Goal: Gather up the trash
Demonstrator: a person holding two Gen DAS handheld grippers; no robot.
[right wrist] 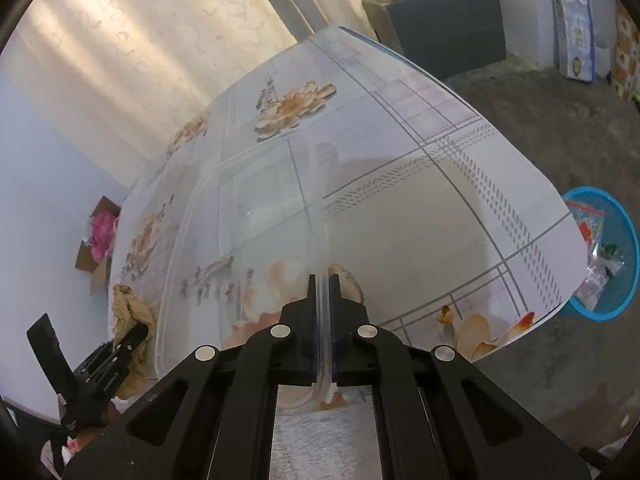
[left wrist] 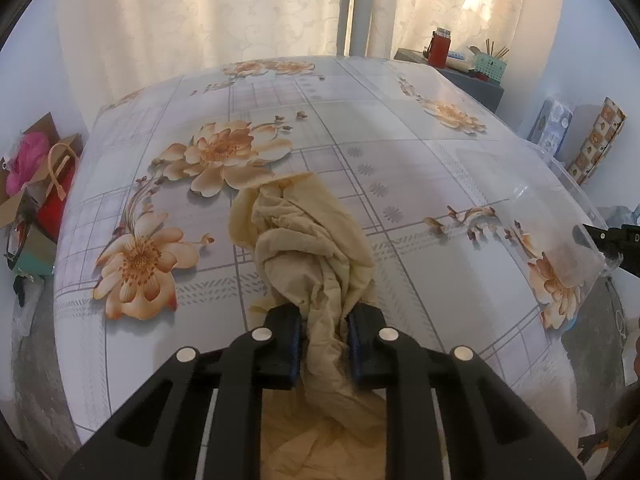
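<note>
Left claw [left wrist: 323,330] clenched on crumpled beige bag [left wrist: 316,248] on floral table [left wrist: 420,184]; right claw [right wrist: 323,280] pinching clear plastic container [right wrist: 240,208] rim.

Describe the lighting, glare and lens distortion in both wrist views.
Left wrist view: backlit curtains glow warm, the table bulges under fisheye, corners are vignetted black. Right wrist view: the clear plastic container shows faint glare and is hard to outline; the floor is dim, and the blue basket curves at the edge.

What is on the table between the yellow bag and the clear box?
Nothing: in the left wrist view only bare flowered tablecloth lies between the yellow bag and the clear box.
</note>
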